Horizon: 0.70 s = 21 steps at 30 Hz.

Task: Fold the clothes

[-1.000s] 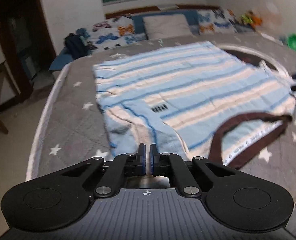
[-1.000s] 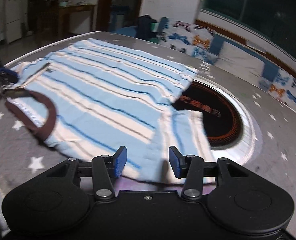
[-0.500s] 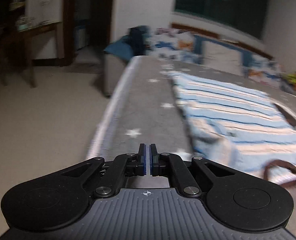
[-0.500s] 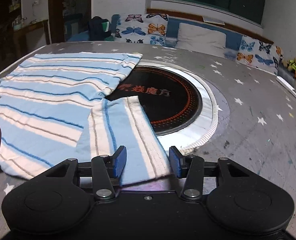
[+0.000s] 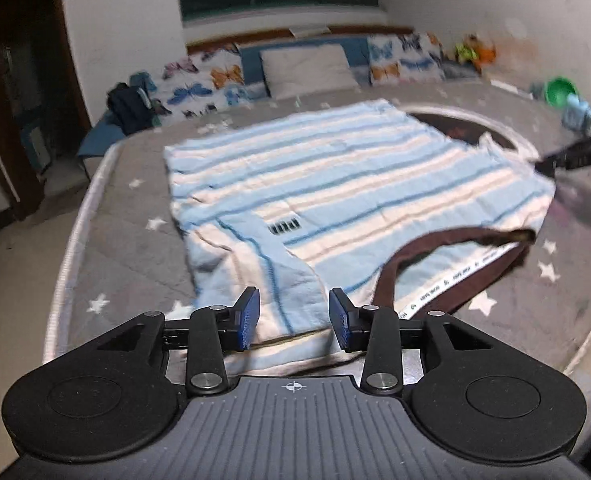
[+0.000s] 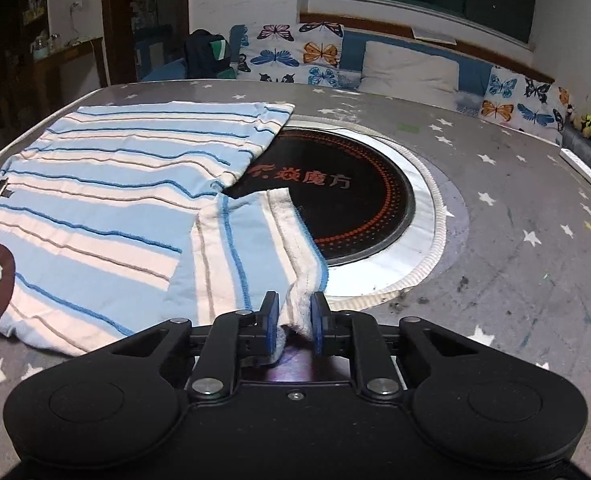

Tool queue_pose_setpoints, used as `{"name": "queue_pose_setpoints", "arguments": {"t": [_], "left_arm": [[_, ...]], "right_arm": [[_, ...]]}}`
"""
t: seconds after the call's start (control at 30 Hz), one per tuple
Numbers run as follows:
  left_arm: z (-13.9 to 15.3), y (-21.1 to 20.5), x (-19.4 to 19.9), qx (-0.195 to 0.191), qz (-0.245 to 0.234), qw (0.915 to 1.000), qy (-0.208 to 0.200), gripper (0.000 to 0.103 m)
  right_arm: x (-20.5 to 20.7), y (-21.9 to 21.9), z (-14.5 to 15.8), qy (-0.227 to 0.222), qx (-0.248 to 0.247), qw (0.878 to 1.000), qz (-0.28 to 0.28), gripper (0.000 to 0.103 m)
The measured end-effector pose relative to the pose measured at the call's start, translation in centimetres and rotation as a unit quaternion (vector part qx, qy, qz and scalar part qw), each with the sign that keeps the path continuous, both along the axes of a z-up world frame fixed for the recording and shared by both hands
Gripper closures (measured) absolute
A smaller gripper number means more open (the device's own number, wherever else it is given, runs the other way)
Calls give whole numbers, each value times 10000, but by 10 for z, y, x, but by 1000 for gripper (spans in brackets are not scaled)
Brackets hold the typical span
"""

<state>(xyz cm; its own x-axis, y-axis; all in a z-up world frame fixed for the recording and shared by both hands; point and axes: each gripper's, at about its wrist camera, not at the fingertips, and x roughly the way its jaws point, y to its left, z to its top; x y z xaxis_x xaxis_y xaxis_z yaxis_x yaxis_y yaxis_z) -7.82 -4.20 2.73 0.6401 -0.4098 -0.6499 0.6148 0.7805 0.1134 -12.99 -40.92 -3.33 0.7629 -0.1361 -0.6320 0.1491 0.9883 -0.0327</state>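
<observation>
Right wrist | right gripper (image 6: 292, 322) pinching sleeve cuff (image 6: 301, 304) of striped T-shirt (image 6: 107, 184), beside black round hob (image 6: 351, 208) | left gripper (image 5: 294, 319) spread over opposite sleeve (image 5: 279, 280), near brown collar (image 5: 451, 268)

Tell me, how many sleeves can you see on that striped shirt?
2. One sleeve lies toward the round black mat, its cuff between the right gripper's fingers. The other sleeve lies before the open left gripper.
</observation>
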Motion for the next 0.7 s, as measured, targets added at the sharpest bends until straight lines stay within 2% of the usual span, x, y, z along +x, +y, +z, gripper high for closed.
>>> {"name": "queue_pose_setpoints", "arguments": {"t": [0.07,0.2,0.23,0.3,0.4,0.57,0.7], "left_arm": [[-8,-6,6,88,48,9999,128,64],[-16,-11,9,131,102,9997,171,64],[-16,-11,10,119,108,9997,192,67],[-15,-13,12,33,106,9996,257,89],[-11,-11,13,3,232,9996,163,95],[5,12,13,-307,704,9970,-82,97],[22,39,18,-496,1226,9904,-396,98]], "right_arm": [[-2,-2,0,-18,7,10000,-22,82],[-5,-6,-1,-53,20,10000,-66,69],[-6,-7,-2,-61,23,9999,-78,68],[-5,-9,-3,-79,37,9999,-112,62],[-6,-11,-4,-103,58,9998,-149,59],[-7,-10,-5,-101,13,9999,-135,56],[-7,-10,-5,-94,-24,9999,-132,54]]}}
